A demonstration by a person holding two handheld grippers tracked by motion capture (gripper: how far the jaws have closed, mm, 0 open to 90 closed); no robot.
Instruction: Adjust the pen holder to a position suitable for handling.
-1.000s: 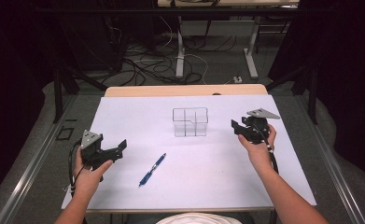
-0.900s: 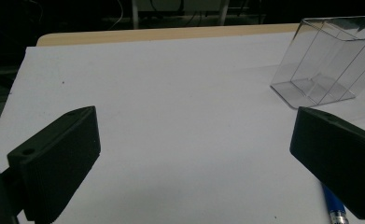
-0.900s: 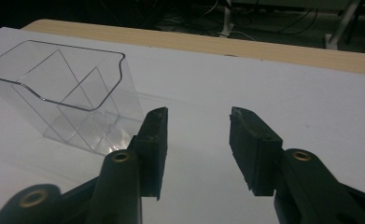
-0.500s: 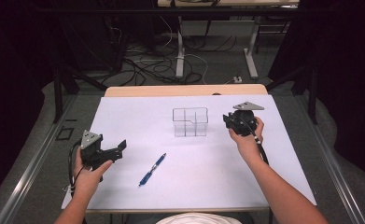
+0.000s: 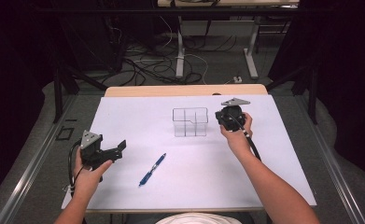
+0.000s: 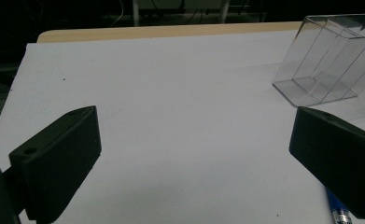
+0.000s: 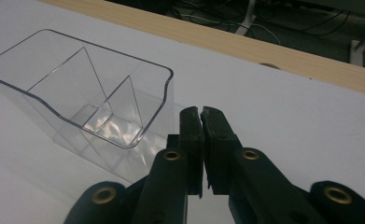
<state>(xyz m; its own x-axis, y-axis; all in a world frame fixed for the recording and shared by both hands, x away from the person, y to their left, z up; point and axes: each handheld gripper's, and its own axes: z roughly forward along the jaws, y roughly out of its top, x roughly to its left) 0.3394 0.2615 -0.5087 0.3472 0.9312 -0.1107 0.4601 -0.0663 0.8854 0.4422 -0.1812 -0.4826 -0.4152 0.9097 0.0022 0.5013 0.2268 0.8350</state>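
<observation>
Here right gripper (image 7: 202,112) beside organizer (image 7: 84,100) rim

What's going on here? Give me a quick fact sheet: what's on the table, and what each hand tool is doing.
surface: white table
organizer: clear, divided into compartments, empty, upright mid-table
pen: blue, lying flat, nearer the person than the organizer
left gripper: jaws wide open, nothing between them, pen beside it
right gripper: jaws have just been closing and are now shut on nothing, just beside the organizer's right wall; contact cannot be told
</observation>
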